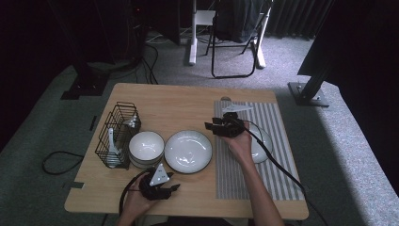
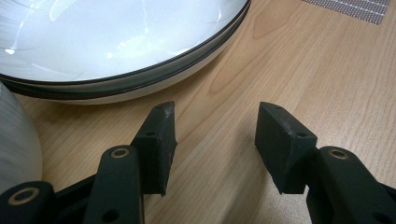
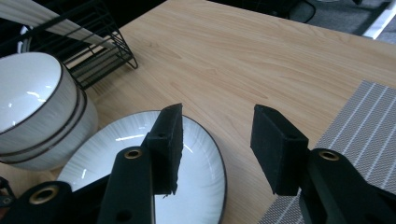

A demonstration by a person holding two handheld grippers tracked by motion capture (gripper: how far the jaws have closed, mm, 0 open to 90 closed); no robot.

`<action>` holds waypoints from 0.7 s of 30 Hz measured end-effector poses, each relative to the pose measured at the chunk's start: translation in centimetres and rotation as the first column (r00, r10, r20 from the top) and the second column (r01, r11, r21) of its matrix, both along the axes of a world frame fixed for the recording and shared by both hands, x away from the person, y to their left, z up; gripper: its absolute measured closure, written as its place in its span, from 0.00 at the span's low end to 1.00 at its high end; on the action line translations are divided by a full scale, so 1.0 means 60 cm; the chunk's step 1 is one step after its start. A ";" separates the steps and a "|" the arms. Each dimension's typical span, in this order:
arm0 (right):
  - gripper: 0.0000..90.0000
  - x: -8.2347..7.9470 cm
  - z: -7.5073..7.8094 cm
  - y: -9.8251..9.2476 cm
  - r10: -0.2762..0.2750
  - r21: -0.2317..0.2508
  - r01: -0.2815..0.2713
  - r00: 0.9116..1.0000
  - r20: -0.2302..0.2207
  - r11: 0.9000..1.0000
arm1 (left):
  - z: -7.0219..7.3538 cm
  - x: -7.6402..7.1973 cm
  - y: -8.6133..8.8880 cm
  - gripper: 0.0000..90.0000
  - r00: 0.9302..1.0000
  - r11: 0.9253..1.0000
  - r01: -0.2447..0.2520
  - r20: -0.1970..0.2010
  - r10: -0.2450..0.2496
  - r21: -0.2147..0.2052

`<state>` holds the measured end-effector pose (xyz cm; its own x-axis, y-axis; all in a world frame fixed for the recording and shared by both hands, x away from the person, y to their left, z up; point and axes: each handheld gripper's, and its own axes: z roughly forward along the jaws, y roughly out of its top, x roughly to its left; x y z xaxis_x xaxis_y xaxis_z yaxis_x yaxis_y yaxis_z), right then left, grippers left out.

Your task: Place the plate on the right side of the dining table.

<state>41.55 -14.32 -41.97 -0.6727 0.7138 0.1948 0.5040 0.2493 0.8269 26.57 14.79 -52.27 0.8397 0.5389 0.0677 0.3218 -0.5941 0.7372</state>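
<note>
Wooden table (image 1: 188,96) seen from above, carrying, in descending size: a grey striped placemat (image 1: 277,122) on its right half; a wide white plate (image 1: 188,151) with a dark rim at the centre, just left of the placemat's edge; a black wire rack (image 1: 120,123) at the left edge, holding pale utensils; a stack of white bowls (image 1: 146,149) between rack and plate, close beside both; and a second white dish (image 1: 261,143) on the placemat, largely covered by the person's right hand and forearm.

Right gripper (image 1: 217,126): held above the left edge of the placemat, jaws pointing left toward the plate. In the right gripper view its jaws stand partly apart with nothing between them; below them lie the plate (image 3: 196,186), the bowl stack (image 3: 32,116) and a corner of the rack (image 3: 102,51), with the placemat (image 3: 364,126) at the right.

Left gripper (image 1: 173,188): low over the near table edge, just in front of the plate and bowls, jaws pointing right. In the left gripper view its jaws are likewise parted and empty over bare wood, the plate's rim (image 2: 140,74) just beyond their tips without contact, a bowl's side (image 2: 14,140) at the left.
</note>
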 end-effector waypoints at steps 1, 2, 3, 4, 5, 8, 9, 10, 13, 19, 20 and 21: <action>0.59 0.000 -0.001 0.000 0.000 -0.001 0.000 1.000 -0.001 1.000 | 0.000 0.000 0.000 0.54 1.000 1.000 0.000 0.000 0.000 0.000; 0.59 0.001 -0.001 0.001 0.001 0.000 -0.001 1.000 -0.005 1.000 | 0.000 0.000 0.000 0.54 1.000 1.000 0.000 0.000 0.000 0.000; 0.59 0.001 -0.002 0.001 0.001 -0.001 -0.001 1.000 -0.006 1.000 | 0.000 0.000 0.000 0.54 1.000 1.000 -0.001 0.000 0.001 0.000; 0.59 0.002 -0.002 0.001 0.001 0.001 -0.001 1.000 -0.007 1.000 | 0.000 0.000 0.000 0.54 1.000 1.000 0.000 -0.001 0.000 0.000; 0.59 0.002 -0.003 0.002 0.002 0.005 -0.002 1.000 -0.008 1.000 | 0.000 0.000 0.000 0.54 1.000 1.000 0.000 -0.001 0.000 -0.001; 0.59 0.003 -0.003 0.008 0.004 -0.010 -0.005 1.000 -0.006 1.000 | 0.000 0.000 0.000 0.54 1.000 1.000 0.001 -0.002 -0.001 -0.001; 0.59 0.003 -0.002 0.011 0.009 -0.010 -0.009 1.000 -0.003 1.000 | 0.000 0.000 0.000 0.54 1.000 1.000 0.001 -0.002 -0.001 -0.001; 0.59 0.003 -0.001 0.014 0.012 -0.011 -0.012 1.000 -0.003 1.000 | 0.000 0.000 0.000 0.54 1.000 1.000 0.001 -0.002 -0.001 -0.001; 0.59 0.003 0.004 0.024 0.026 -0.003 -0.026 1.000 0.003 1.000 | 0.000 0.000 0.000 0.54 1.000 1.000 0.001 -0.001 -0.001 -0.001; 0.59 0.005 0.008 0.043 0.045 -0.007 -0.045 0.999 0.008 0.999 | 0.000 0.000 0.000 0.54 1.000 1.000 0.008 0.001 -0.008 0.004; 0.59 0.005 0.009 0.045 0.053 0.006 -0.053 0.999 0.004 0.999 | 0.000 0.000 -0.001 0.54 1.000 1.000 0.005 0.000 -0.005 0.000; 0.59 0.004 0.010 0.048 0.056 0.002 -0.056 0.998 0.005 0.998 | 0.000 0.000 0.000 0.54 1.000 1.000 0.008 0.001 -0.008 0.004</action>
